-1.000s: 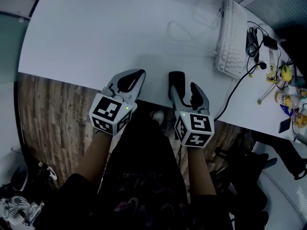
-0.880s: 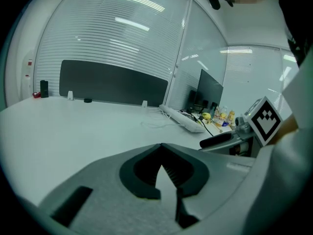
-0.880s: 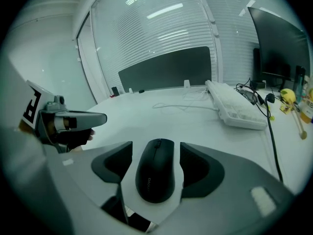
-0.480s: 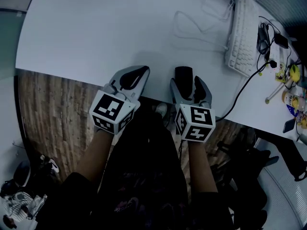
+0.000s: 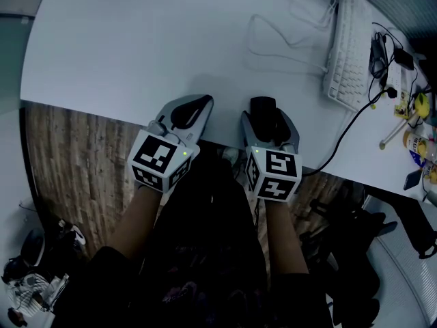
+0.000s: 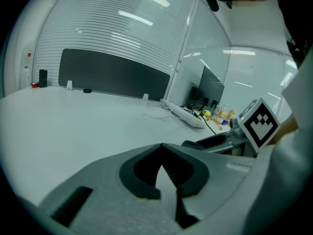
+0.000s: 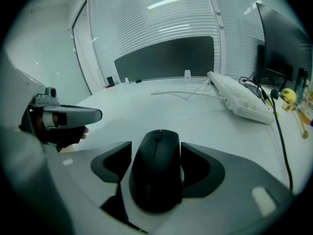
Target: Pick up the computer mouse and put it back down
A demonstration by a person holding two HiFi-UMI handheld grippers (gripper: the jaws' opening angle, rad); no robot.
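A white keyboard (image 5: 348,50) lies toward the desk's (image 5: 136,39) far right corner, a thin white cable (image 5: 250,34) looped beside it. A dark panel (image 7: 166,58) lines the far edge.

Head view dim, bluish cast. White matte desk top (image 5: 136,39) evenly lit, shadows soft. Gripper views: strong fisheye bend, black vignette at corners. Bright strip-light reflections (image 7: 166,3) glare on slatted glass wall (image 6: 112,38). Near foreground soft.

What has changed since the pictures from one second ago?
The right gripper came down around the mouse, now deeper between its jaws, which have just been opening and seem not to clamp it. The mouse stays on the table, the left gripper shut and empty.
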